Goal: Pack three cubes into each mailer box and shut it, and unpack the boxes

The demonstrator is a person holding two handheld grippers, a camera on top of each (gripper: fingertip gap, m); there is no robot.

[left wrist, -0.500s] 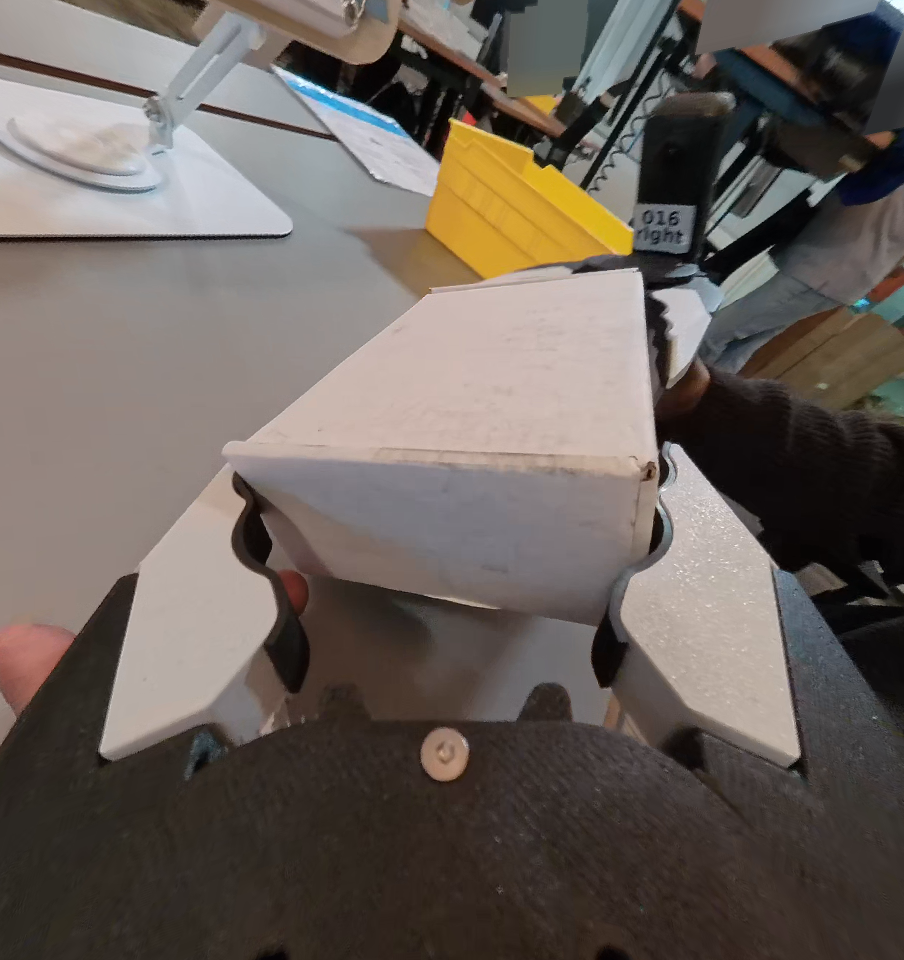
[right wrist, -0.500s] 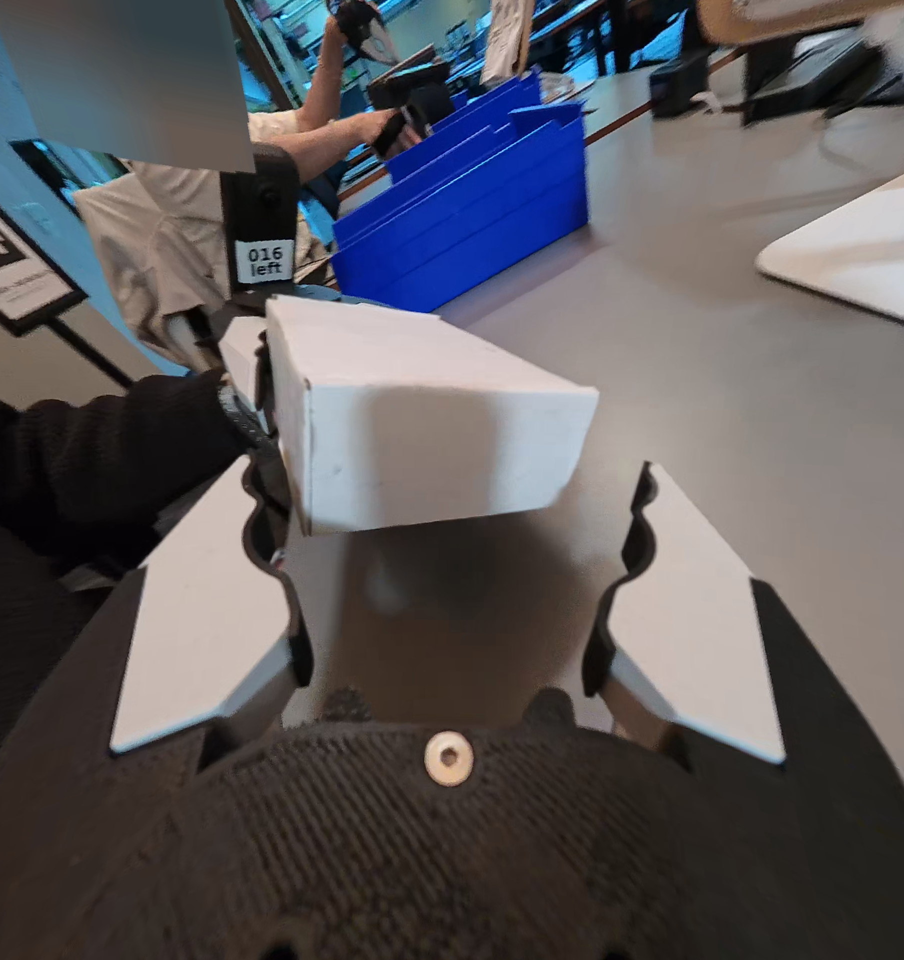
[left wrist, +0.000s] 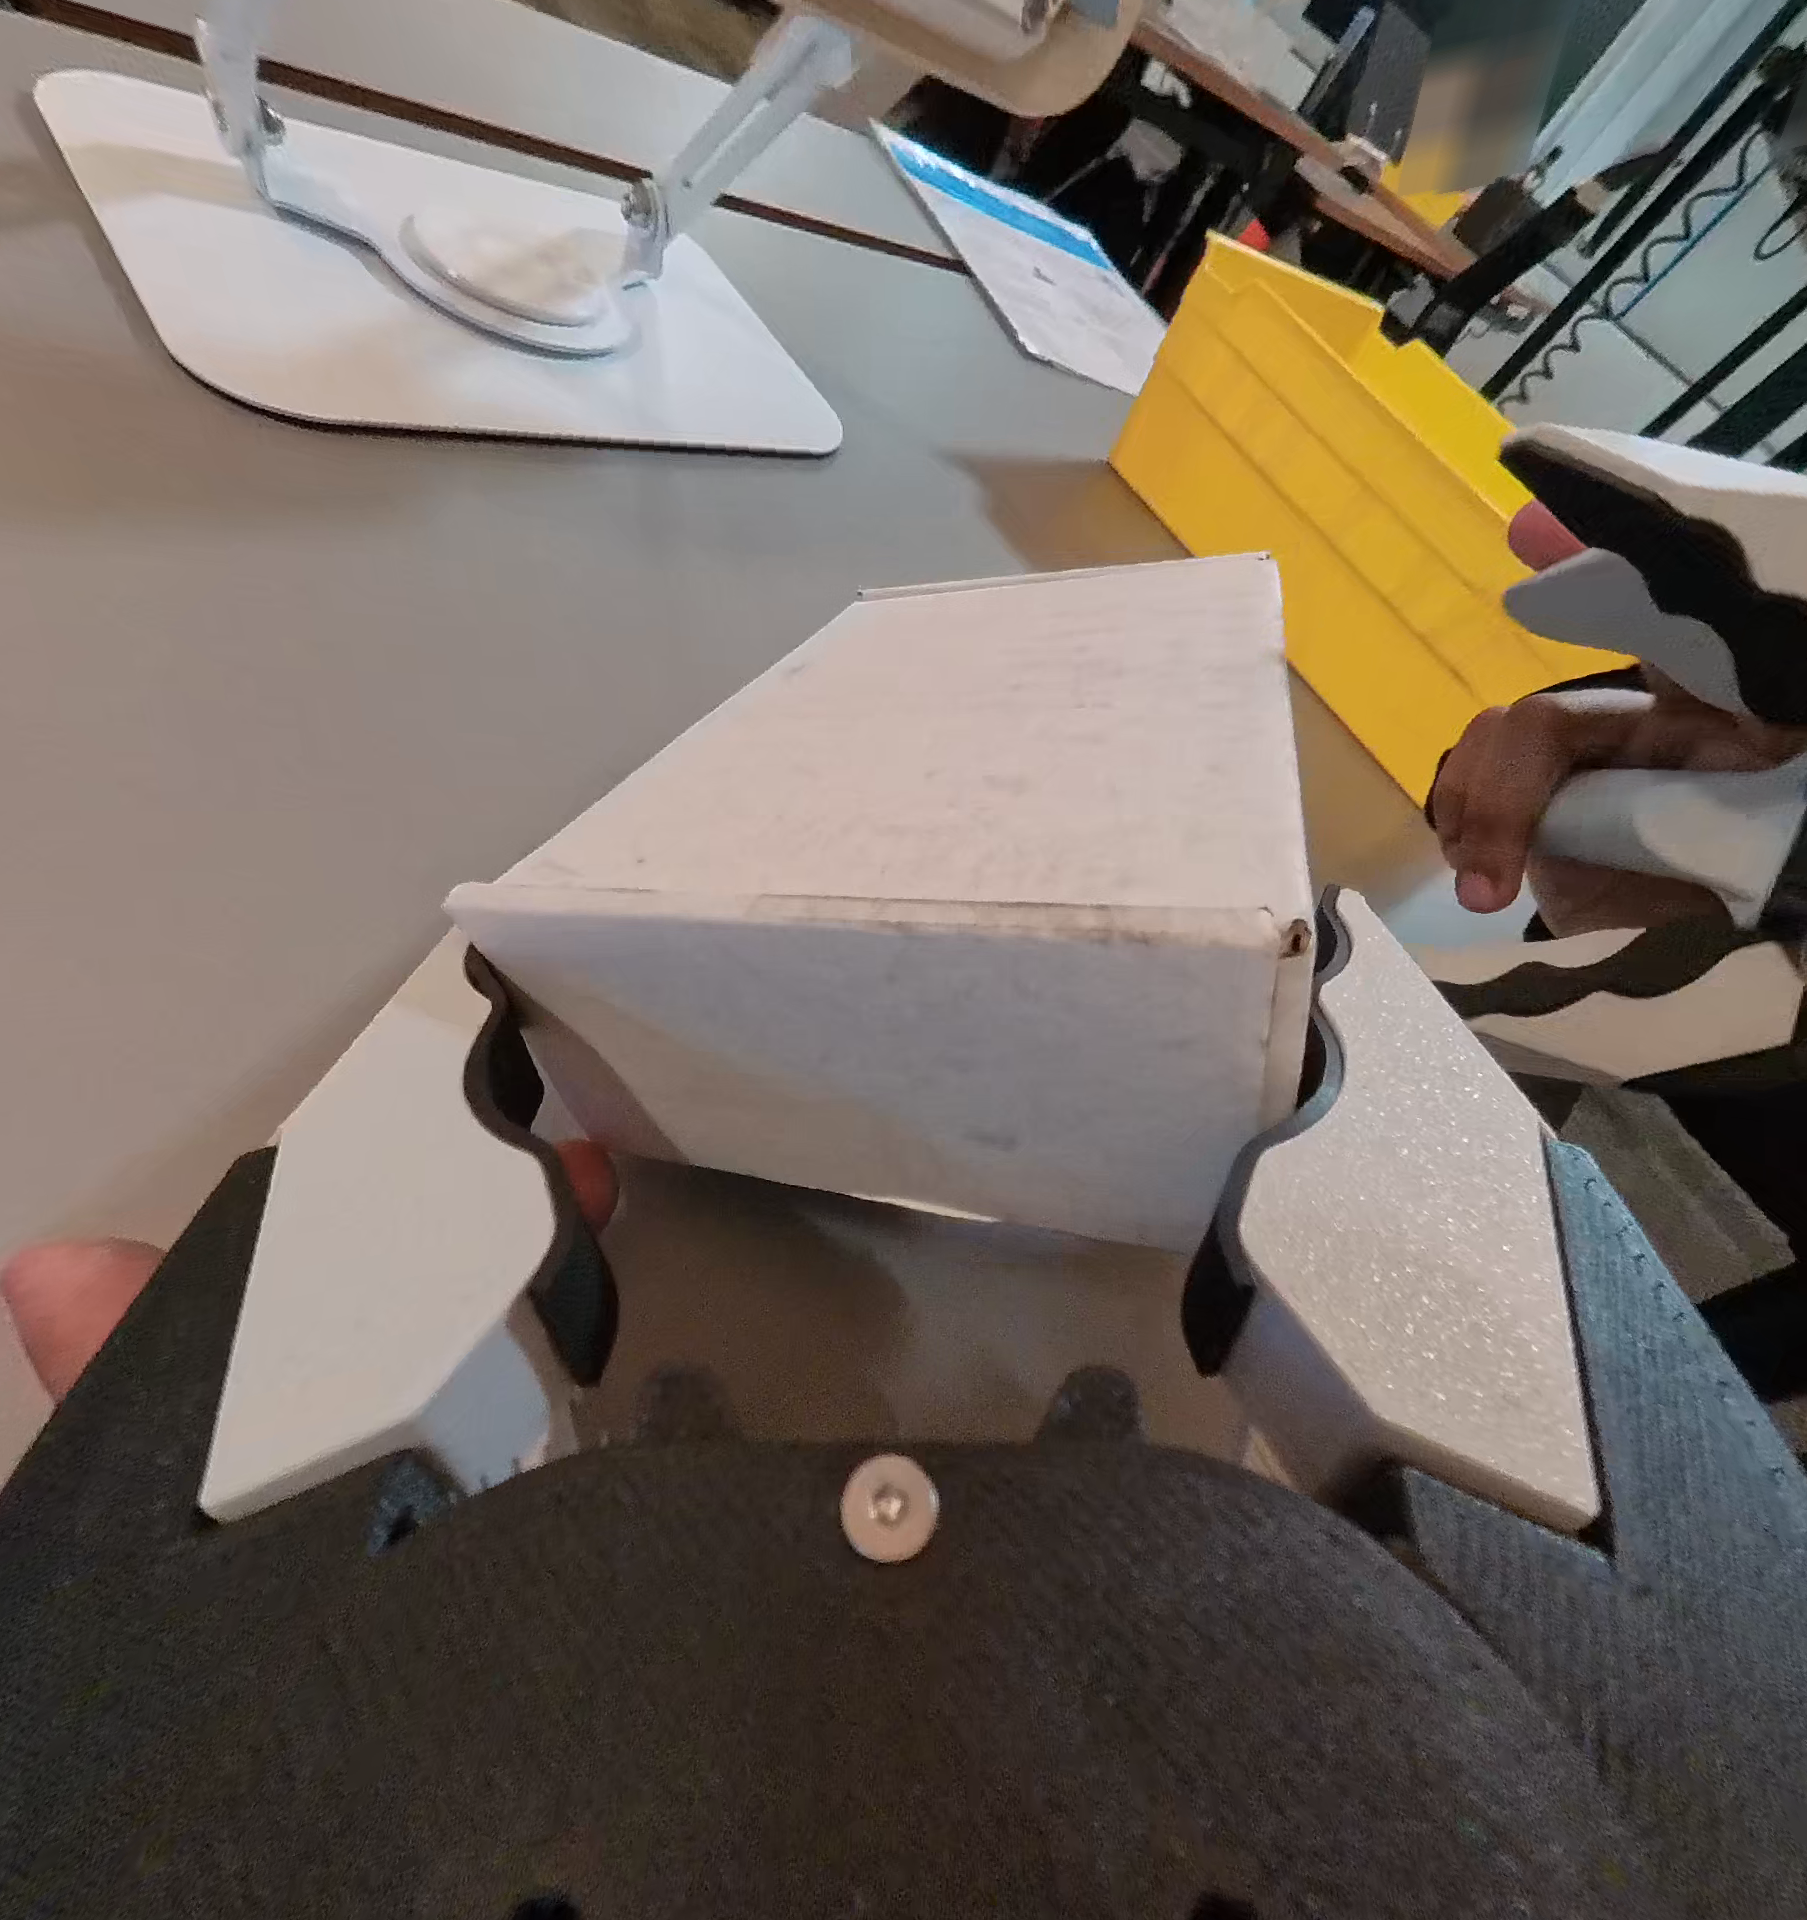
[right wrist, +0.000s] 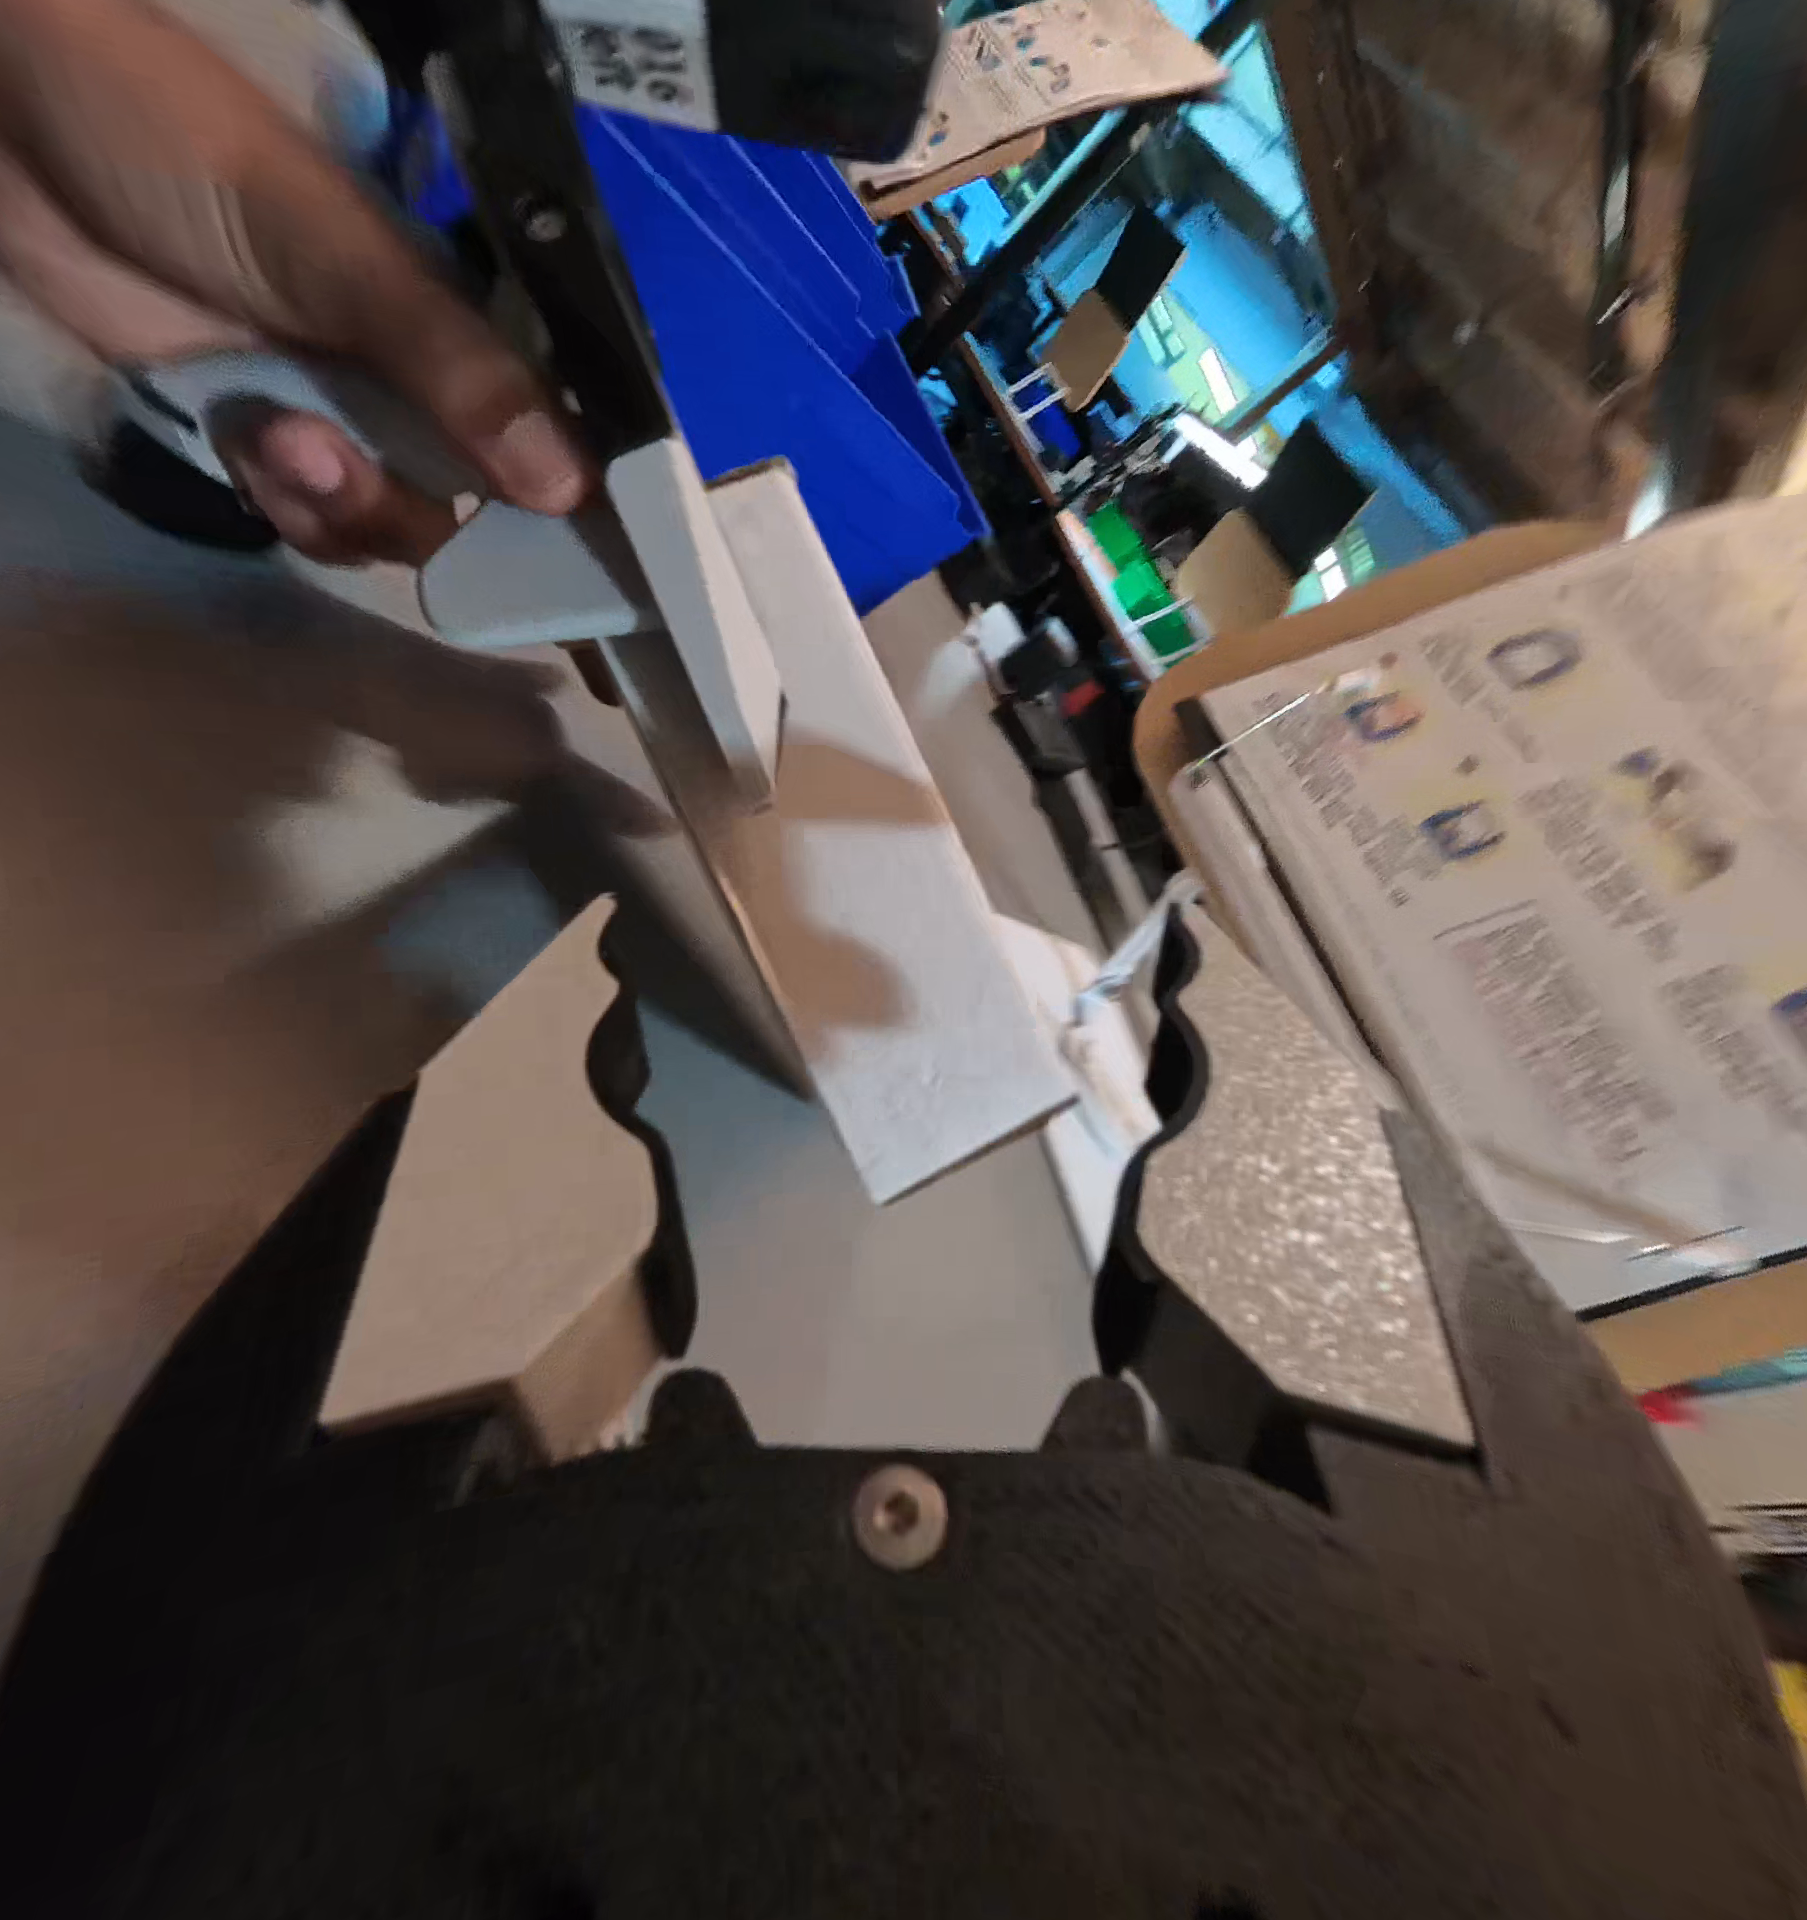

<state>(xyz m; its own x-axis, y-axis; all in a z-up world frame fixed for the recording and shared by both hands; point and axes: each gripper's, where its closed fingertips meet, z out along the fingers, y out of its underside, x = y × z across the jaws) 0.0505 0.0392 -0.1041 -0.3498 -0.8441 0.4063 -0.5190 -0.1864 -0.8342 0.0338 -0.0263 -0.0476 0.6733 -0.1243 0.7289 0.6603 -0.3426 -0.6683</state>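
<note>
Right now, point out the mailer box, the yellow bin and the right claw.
mailer box [left wrist: 940, 790], left wrist view, top panel.
yellow bin [left wrist: 1325, 499], left wrist view, ribbed side wall.
right claw [right wrist: 899, 1049], right wrist view, midway between fingertips.

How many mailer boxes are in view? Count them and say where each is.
1. The white mailer box is clamped, closed, in the left gripper; the right gripper is open and empty. More may lie outside both views.
</note>
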